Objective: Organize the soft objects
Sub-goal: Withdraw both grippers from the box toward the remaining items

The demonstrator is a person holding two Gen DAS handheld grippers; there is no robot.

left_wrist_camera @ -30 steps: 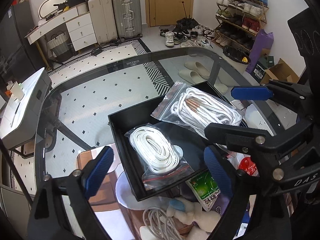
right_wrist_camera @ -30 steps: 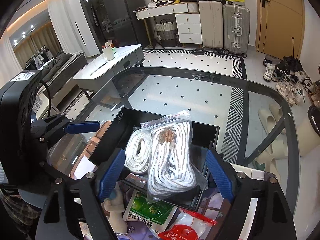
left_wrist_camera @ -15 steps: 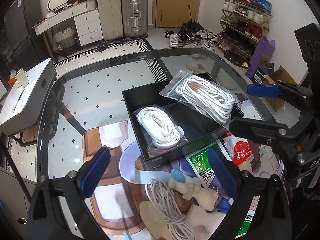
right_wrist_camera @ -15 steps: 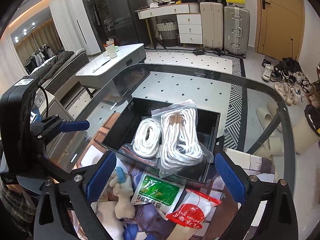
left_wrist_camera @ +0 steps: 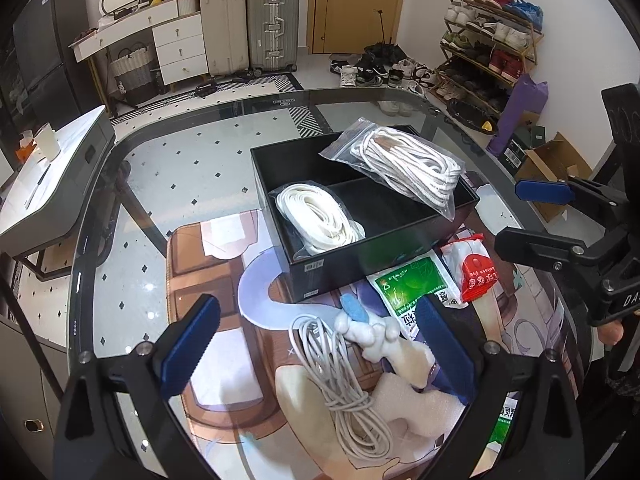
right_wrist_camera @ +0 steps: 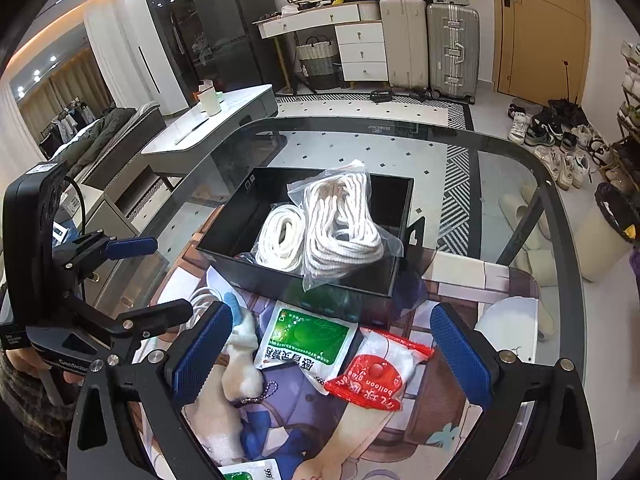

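Both pairs of blue-padded fingers stand wide apart with nothing between them: the left gripper point(left_wrist_camera: 316, 344) hangs over the loose white cord point(left_wrist_camera: 344, 384) and plush toy point(left_wrist_camera: 384, 340), and the right gripper point(right_wrist_camera: 332, 352) hangs over the green packet point(right_wrist_camera: 306, 340) and the red-and-white packet point(right_wrist_camera: 376, 372).

In the right wrist view, the black tray point(right_wrist_camera: 240, 208) sits at twelve o'clock from the right gripper, on the glass table point(right_wrist_camera: 500, 168). Two bagged rope coils lie in it. The smaller coil point(right_wrist_camera: 280, 236) lies fully inside, its long axis running from six to twelve o'clock. The larger bagged rope point(right_wrist_camera: 340, 228) lies just to its three o'clock side, touching it, long axis also near six to twelve, its bound ends toward twelve. In the left wrist view that larger bag point(left_wrist_camera: 404, 164) rests tilted across the tray's far corner and right wall, overhanging the rim, its axis running from ten to four o'clock.

Both packets touch the tray's near wall. The cord's loops stretch from twelve to five o'clock on the printed mat point(left_wrist_camera: 208, 280). Bare glass lies open at nine to twelve o'clock of the tray; the table's dark edge curves well beyond it.
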